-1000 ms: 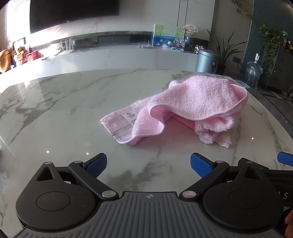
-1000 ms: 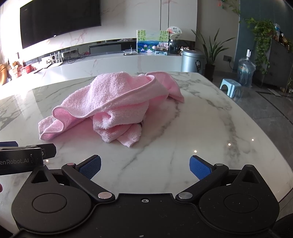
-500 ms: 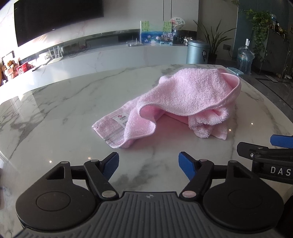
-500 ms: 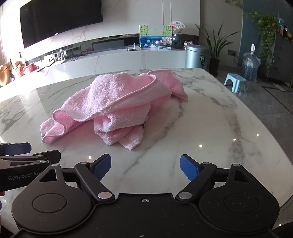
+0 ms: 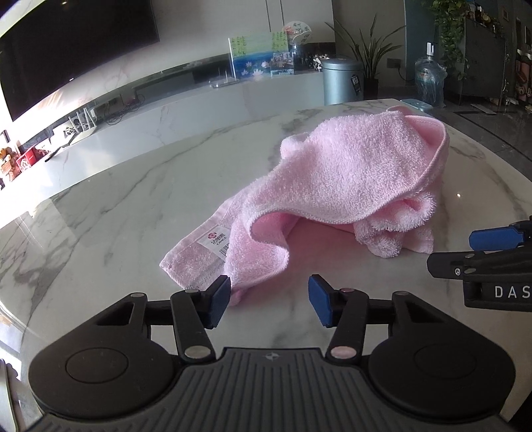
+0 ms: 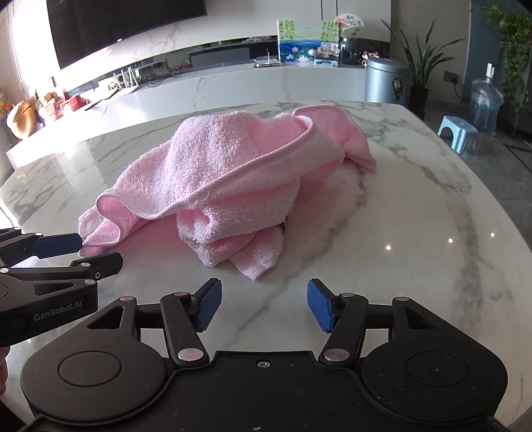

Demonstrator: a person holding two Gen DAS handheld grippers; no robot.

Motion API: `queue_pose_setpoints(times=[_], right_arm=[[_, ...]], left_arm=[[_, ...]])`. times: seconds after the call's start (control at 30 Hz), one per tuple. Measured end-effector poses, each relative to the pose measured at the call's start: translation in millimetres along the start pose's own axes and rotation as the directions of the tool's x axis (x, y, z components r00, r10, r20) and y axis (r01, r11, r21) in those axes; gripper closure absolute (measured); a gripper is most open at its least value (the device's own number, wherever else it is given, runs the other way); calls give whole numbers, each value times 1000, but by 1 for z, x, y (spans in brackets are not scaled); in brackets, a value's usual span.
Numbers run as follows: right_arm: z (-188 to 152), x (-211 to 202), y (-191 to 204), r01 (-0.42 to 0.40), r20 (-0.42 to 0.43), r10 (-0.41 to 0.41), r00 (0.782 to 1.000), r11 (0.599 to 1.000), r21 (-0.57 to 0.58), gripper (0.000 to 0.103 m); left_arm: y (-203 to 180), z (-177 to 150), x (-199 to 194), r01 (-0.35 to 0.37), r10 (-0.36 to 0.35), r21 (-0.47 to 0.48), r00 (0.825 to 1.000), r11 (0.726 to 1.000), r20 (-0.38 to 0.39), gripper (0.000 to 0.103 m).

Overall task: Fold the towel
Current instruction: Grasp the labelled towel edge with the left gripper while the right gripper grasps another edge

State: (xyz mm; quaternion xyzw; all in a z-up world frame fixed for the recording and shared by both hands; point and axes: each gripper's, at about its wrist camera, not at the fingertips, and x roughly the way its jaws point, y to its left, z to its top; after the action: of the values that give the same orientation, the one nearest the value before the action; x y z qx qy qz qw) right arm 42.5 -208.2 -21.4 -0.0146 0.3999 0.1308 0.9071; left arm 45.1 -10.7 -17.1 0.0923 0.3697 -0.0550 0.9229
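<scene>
Towel [image 5: 339, 186] is lying crumpled on the desk [image 5: 99, 232], long axis running near-left to far-right; left tool [image 5: 269, 300], pads apart, is sitting nearer, just at the labelled corner; right tool [image 6: 262, 304] is also gaping, short of the bunched end

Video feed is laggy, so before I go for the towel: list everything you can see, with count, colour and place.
towel: one, pink, crumpled in a heap mid-table, white label near its left corner
table: one, white marble with grey veins, under the towel
television: one, black, on the far wall
painting: one, blue and green, on the far counter
bin: one, silver, beyond the table
stool: one, light blue, on the floor right
water jug: one, clear blue, behind the stool
left gripper: black with blue pads, open, at the towel's near-left corner
right gripper: black with blue pads, open, short of the towel
</scene>
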Motion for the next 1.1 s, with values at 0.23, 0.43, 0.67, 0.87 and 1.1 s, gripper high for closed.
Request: queue_pose_setpoints(times=[0.23,0.43,0.67,0.87,1.1], right_arm=[[9,8,-4,0,-23,1,1000,1000,19,52],[17,9,-9,7,-40,-6,999,1000,20,51],[34,2,-28,23,-39,-24,999,999,-44,51],[49,-4,-44,36,-36,-40,999,994,-99,51],[67,-5,-60,53,-7,-57,998,963,-266,51]], left_arm=[[5,0,11,29,-30,-11,999,1000,-26,63],[8,0,14,50,-50,-4,998,999,-42,72],[13,1,14,28,-27,17,998,999,-64,94],[19,6,13,13,-12,11,996,1000,-84,99],[19,10,4,1,3,48,998,999,-68,100]])
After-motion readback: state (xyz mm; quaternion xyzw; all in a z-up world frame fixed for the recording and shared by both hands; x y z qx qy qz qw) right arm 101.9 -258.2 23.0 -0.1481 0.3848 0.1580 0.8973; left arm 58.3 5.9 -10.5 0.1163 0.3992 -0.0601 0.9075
